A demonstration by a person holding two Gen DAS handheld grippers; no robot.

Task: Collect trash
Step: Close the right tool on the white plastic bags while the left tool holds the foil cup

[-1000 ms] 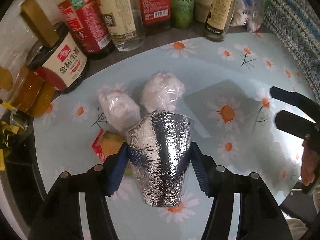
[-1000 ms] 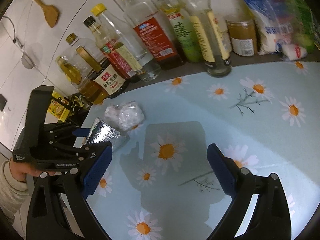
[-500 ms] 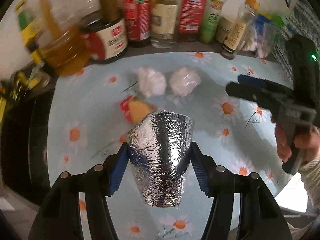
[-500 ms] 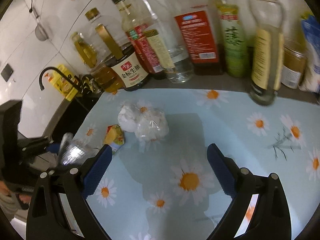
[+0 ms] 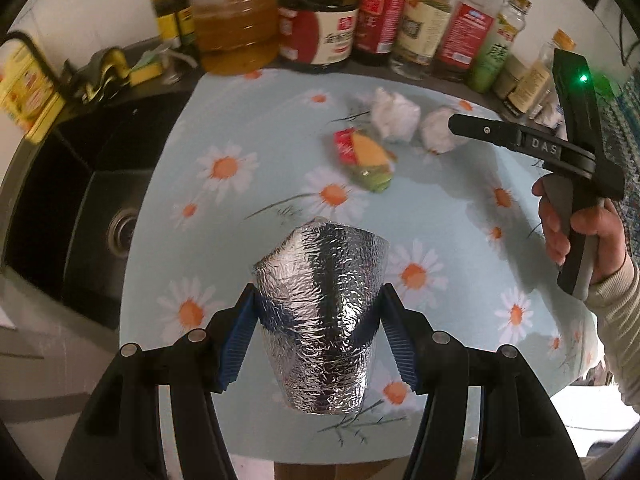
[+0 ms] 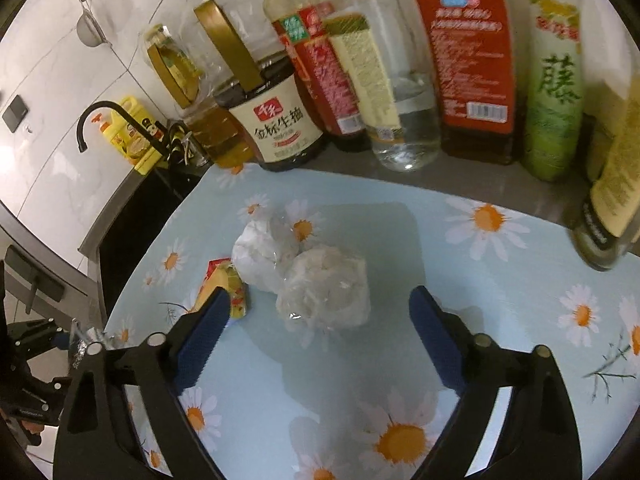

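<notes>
A pale blue daisy-print cloth (image 6: 500, 280) covers the counter. Behind the cloth, bottles (image 6: 472, 72) line a white marble-look wall (image 6: 52, 92). Left of the cloth sits a black sink (image 5: 100, 184) with a black tap (image 6: 86, 128); a yellow bottle (image 6: 128, 136) stands behind the tap.

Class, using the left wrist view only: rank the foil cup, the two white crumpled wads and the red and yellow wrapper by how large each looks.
1. Foil cup, though it is nearest the camera.
2. The two white wads, about alike.
3. Red and yellow wrapper, close to the wads, so unsure.
</notes>
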